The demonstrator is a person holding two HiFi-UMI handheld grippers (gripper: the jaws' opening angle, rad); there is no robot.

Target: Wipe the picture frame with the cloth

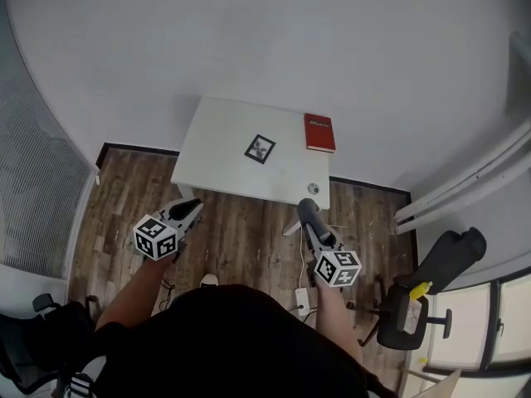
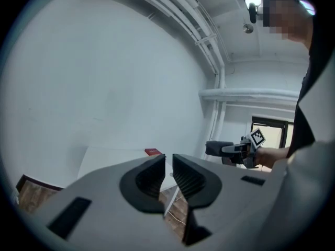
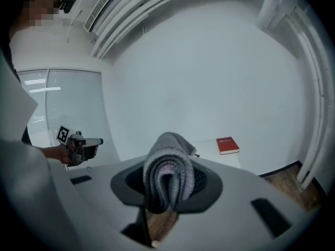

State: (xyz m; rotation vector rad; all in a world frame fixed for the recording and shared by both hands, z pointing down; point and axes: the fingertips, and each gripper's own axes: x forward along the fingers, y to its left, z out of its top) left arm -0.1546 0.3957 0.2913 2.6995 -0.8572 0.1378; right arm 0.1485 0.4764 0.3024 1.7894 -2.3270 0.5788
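Cloth (image 3: 167, 163), grey and folded, is pinched between the jaws of the right gripper (image 3: 169, 181). The left gripper (image 2: 168, 165) has its jaws almost pressed together, with nothing between them. Both show above the wooden floor (image 1: 241, 235), short of the white table (image 1: 211, 152). There the picture frame (image 1: 260, 148) lies flat near a red book (image 1: 319, 133).

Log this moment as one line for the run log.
left gripper: shut, empty | right gripper: shut on cloth | picture frame: flat on table, untouched | both grippers: short of table | wiping: not begun
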